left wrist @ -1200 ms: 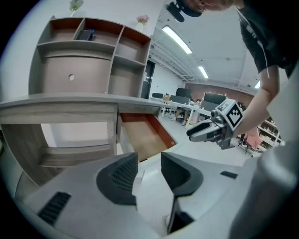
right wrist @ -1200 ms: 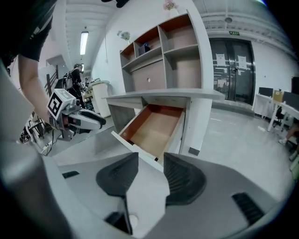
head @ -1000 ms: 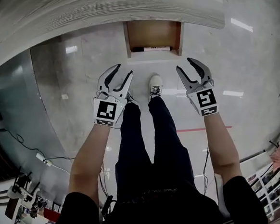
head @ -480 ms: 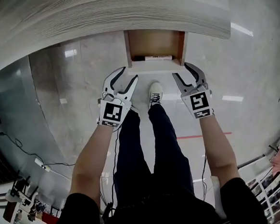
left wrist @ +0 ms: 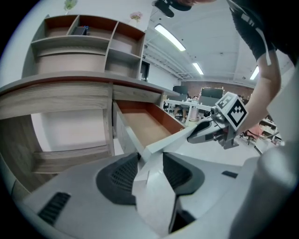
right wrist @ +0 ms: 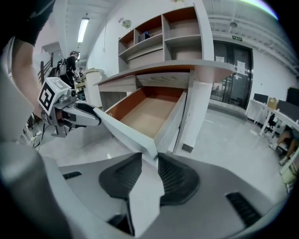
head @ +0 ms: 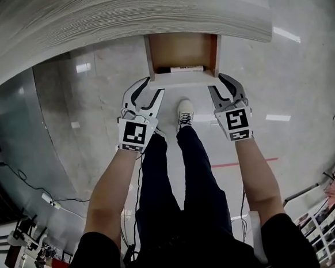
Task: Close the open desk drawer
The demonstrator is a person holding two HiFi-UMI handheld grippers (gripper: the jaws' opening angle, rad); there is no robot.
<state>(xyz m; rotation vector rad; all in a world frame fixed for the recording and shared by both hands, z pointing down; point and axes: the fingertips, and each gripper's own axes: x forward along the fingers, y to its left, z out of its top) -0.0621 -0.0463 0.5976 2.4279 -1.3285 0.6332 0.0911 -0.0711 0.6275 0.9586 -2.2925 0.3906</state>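
Observation:
The open drawer [head: 181, 48] juts out from under the grey wood desk [head: 118, 19], its brown bottom bare except for a marker pen [head: 185, 69] near the pale front panel [head: 183, 78]. My left gripper [head: 154, 85] is open at the panel's left corner, and that corner [left wrist: 140, 156] lies between its pads. My right gripper [head: 216, 81] sits at the right corner. Its jaws are closing around that corner [right wrist: 150, 151], which lies between them, close to the pads. Each gripper shows in the other's view: the right gripper [left wrist: 205, 133] and the left gripper [right wrist: 79, 116].
The person's legs and a white shoe [head: 184, 109] stand on the glossy floor just below the drawer. A shelving unit [left wrist: 84, 42] rises on the desk. Cables [head: 51, 192] trail on the floor at the left. A desk leg panel [right wrist: 205, 112] stands right of the drawer.
Both grippers have moved up to the drawer's front corners. The right gripper's jaws have narrowed around its corner; the left jaws look as wide as before.

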